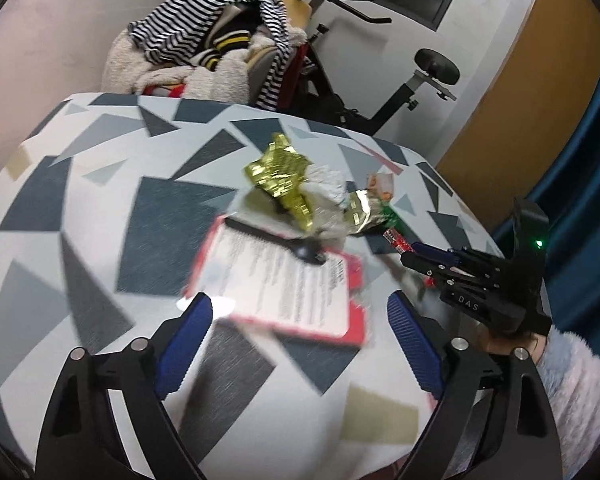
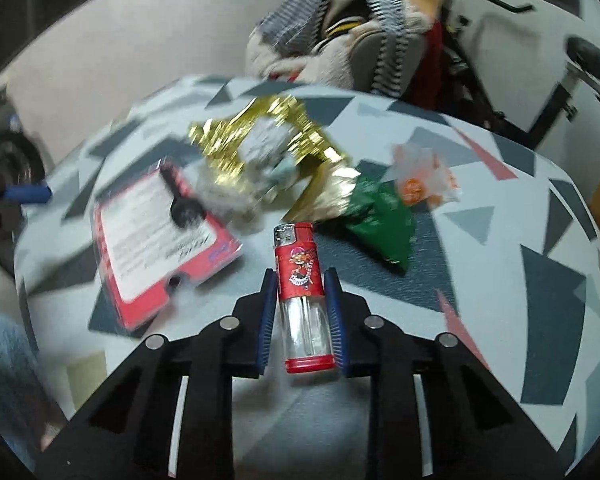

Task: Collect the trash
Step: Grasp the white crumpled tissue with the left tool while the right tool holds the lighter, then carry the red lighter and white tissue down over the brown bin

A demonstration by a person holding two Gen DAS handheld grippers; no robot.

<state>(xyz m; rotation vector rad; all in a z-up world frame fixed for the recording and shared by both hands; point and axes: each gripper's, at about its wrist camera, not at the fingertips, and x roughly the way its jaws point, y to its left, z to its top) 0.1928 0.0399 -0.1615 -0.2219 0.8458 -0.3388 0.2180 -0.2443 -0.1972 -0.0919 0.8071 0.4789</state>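
Observation:
My right gripper (image 2: 300, 280) is shut on a red and clear lighter (image 2: 300, 280), held above the table; it also shows in the left wrist view (image 1: 410, 254) with the lighter's tip (image 1: 396, 238). My left gripper (image 1: 300, 312) is open and empty, over a red-framed card (image 1: 280, 284) with a black plastic spoon (image 1: 300, 248) on it. Beyond lie a crumpled gold foil wrapper (image 1: 280, 172), a green wrapper (image 2: 380, 220) and an orange and white wrapper (image 2: 420, 184).
The table has a cloth with grey triangles (image 1: 100, 200). Behind it stand a chair piled with striped clothes (image 1: 212, 32) and an exercise bike (image 1: 380, 92). A blue curtain (image 1: 580, 180) hangs at the right.

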